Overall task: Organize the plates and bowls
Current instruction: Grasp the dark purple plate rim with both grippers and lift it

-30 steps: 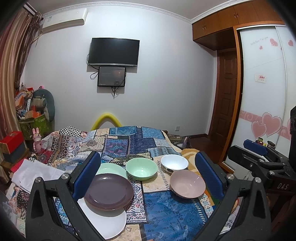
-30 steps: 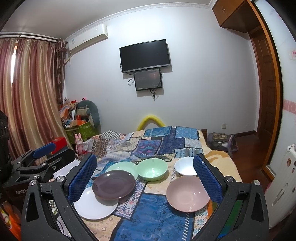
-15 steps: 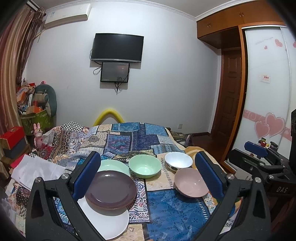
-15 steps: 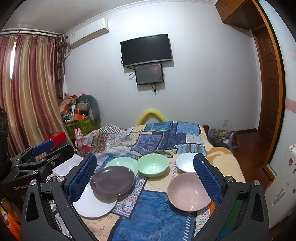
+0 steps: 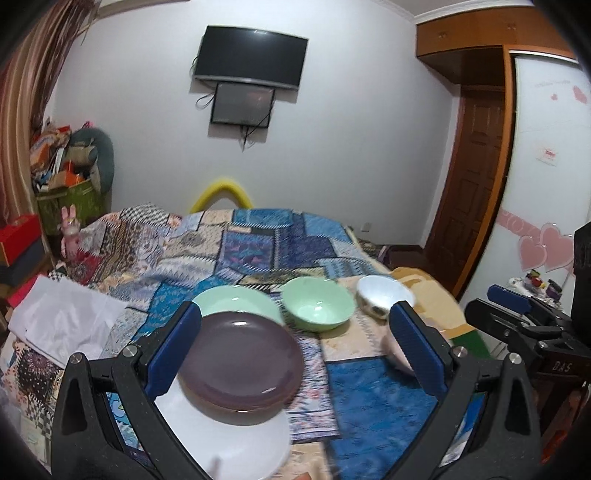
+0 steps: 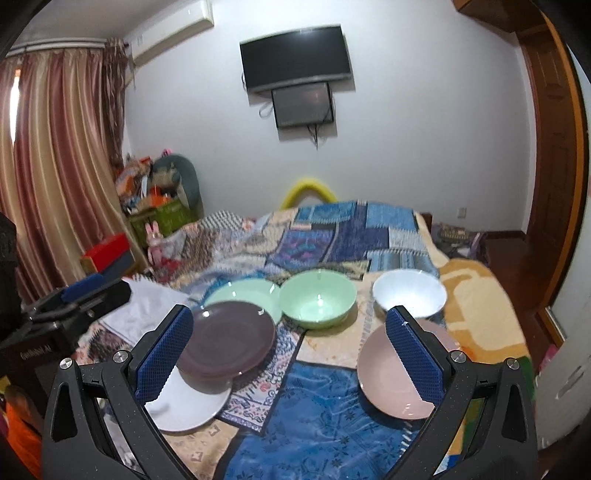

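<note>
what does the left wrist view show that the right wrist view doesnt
Only the left wrist view shows the wardrobe door with pink hearts and the right tool's body.

Only the right wrist view shows the air conditioner, the left tool's body, and the whole pink plate.

Both show the purple plate, green bowl, white bowl and TV.

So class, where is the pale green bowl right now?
In the right wrist view the pale green bowl sits mid-bed on the patchwork quilt, between the pale green plate on its left and the white bowl on its right.
</note>
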### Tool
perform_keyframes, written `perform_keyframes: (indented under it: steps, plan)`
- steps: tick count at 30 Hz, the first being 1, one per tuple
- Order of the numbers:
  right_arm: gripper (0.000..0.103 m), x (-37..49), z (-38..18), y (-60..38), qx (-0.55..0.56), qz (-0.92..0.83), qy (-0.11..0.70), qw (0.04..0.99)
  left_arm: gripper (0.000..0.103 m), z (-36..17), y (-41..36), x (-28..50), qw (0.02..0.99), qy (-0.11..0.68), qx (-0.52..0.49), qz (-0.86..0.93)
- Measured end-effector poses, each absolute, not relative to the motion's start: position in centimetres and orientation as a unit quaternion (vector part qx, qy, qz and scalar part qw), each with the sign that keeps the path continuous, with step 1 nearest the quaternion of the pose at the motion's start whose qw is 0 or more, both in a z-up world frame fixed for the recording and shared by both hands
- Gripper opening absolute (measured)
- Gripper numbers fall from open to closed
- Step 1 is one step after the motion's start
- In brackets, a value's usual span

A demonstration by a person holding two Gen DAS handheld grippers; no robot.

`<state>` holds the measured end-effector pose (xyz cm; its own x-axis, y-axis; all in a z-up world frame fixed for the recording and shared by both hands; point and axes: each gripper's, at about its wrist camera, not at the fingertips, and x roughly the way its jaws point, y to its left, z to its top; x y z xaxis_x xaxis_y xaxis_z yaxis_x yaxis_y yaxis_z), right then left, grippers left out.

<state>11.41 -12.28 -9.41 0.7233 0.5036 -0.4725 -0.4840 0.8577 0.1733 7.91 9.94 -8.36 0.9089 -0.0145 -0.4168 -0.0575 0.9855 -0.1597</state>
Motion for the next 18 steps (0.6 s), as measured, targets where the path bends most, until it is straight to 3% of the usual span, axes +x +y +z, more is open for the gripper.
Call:
perform_keyframes:
  steps: [13,15,18]
  plan:
    - [0.103,16.6,-15.6,-6.7,0.004,0.268,0.37,0.89,0.103,-16.9,20.5,14.8,0.933,0.342,-0.092,0.06]
    - [0.099,17.4,-16.4,-5.8,-0.001,0.269,0.382,0.884,0.103,-18.2,21.6,15.8,0.93,0.353,-0.073,0.072]
    - [0.095,18.3,-17.8,-4.7,-0.005,0.27,0.401,0.876,0.09,-19.7,22.2,17.1,0.926,0.368,-0.049,0.073]
